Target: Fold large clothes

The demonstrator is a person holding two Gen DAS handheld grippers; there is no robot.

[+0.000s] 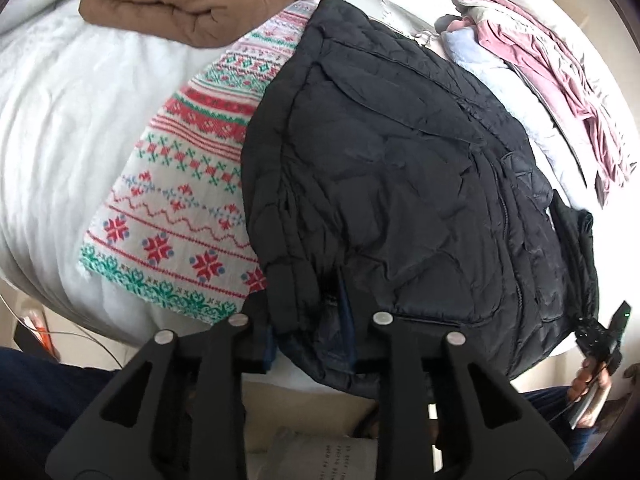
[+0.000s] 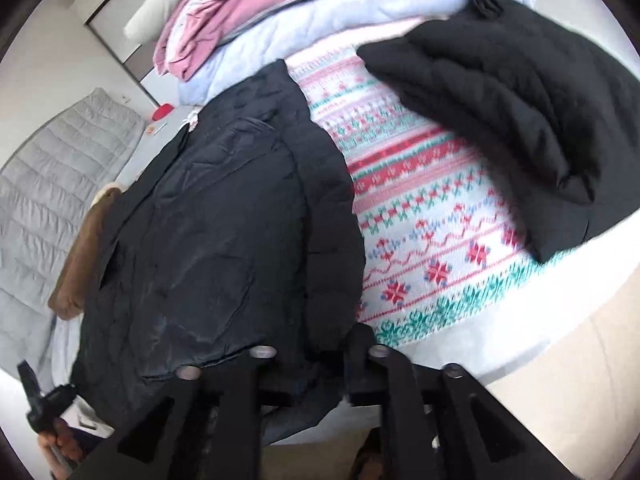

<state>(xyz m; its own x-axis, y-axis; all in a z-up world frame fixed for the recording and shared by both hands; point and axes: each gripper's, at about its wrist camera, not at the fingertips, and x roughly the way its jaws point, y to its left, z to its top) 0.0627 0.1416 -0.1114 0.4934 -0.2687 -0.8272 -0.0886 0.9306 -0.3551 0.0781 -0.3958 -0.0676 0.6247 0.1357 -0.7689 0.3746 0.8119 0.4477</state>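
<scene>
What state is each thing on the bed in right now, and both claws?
Black jacket: spread out on the patterned blanket, near hem hanging off the bed edge.
Patterned blanket: laid flat under the jacket.
Brown garment: folded.
Pink clothes: crumpled in a pile.
Left claw: closed on the jacket hem.
Right claw: closed on the jacket hem.

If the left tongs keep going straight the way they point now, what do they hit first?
Most likely the black quilted jacket. Its near hem already lies between the left tongs, so they would push straight into its padded body spread on the bed; depth is hard to judge.
</scene>
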